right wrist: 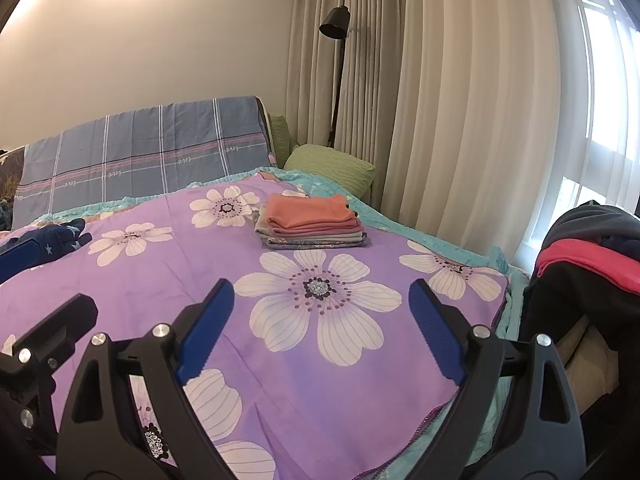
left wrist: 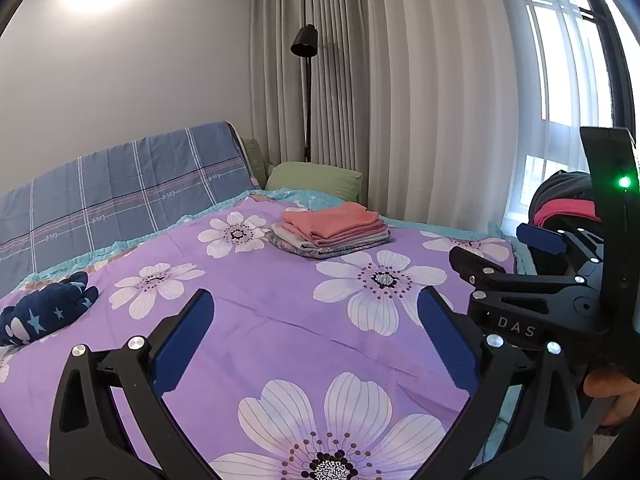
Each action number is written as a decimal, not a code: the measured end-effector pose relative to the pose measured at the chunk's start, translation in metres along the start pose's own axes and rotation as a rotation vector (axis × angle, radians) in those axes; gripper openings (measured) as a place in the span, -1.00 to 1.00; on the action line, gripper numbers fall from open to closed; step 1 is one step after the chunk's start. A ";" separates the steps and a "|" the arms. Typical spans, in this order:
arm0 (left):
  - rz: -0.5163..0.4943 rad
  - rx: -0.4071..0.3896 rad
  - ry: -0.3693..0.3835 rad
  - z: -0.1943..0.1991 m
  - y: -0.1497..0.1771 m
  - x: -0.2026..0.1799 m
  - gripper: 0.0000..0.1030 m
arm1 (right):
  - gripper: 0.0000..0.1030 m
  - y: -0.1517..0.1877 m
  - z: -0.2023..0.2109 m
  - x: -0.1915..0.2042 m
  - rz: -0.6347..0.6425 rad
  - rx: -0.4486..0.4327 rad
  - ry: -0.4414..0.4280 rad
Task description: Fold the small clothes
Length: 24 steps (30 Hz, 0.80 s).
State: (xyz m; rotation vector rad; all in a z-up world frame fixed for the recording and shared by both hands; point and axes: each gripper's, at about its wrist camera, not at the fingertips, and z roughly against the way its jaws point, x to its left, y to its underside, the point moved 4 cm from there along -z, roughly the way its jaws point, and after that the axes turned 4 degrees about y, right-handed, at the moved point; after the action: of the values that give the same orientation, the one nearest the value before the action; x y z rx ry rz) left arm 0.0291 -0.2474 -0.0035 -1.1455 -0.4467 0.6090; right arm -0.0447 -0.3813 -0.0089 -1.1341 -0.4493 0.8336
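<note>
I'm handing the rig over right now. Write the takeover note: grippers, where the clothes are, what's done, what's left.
Left gripper: open, empty, above the floral bedspread.
Right gripper: open, empty, also over the bedspread.
Done: a folded stack, salmon piece on top, sits near the green pillow.
Left: the navy star-print garment lies crumpled at the bed's left side. More clothes appear heaped in the pile off the right edge of the bed.
</note>
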 end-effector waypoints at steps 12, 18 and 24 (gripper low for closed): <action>0.010 0.022 0.003 -0.003 0.004 0.000 0.97 | 0.76 0.002 -0.005 -0.001 -0.008 0.019 -0.014; -0.005 0.036 0.010 -0.006 0.005 -0.005 0.97 | 0.77 0.005 -0.008 -0.004 -0.023 0.035 -0.029; -0.002 0.050 0.011 -0.009 0.007 -0.005 0.97 | 0.77 0.006 -0.011 -0.005 -0.025 0.042 -0.029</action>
State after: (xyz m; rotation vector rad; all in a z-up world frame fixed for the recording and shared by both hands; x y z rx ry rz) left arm 0.0294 -0.2552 -0.0132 -1.1003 -0.4213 0.6092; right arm -0.0429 -0.3906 -0.0183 -1.0766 -0.4669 0.8344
